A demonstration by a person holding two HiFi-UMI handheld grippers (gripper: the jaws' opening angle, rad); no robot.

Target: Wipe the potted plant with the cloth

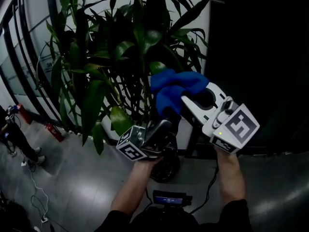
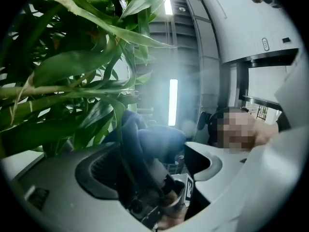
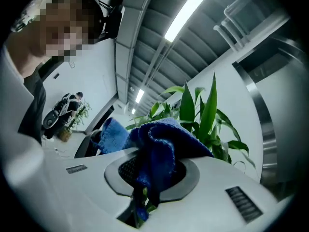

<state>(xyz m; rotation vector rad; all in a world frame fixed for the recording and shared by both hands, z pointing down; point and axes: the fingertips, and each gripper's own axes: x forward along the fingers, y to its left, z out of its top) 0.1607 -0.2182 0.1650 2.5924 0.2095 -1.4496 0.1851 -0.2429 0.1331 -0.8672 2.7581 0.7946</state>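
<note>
your right gripper [image 1: 186, 103] is clamped tight on the cloth [image 1: 174, 86], a blue bunch pressed against the leaves of the plant [image 1: 111, 57], just toward one o'clock from the head view's centre. your left gripper [image 1: 159, 127], at seven o'clock of the cloth, has its jaws wide apart, with a leaf [image 2: 126, 144] running loose between them.

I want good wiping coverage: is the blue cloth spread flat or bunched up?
Bunched up: the blue cloth sits in crumpled folds, pinched in the right tool, not laid flat.
</note>
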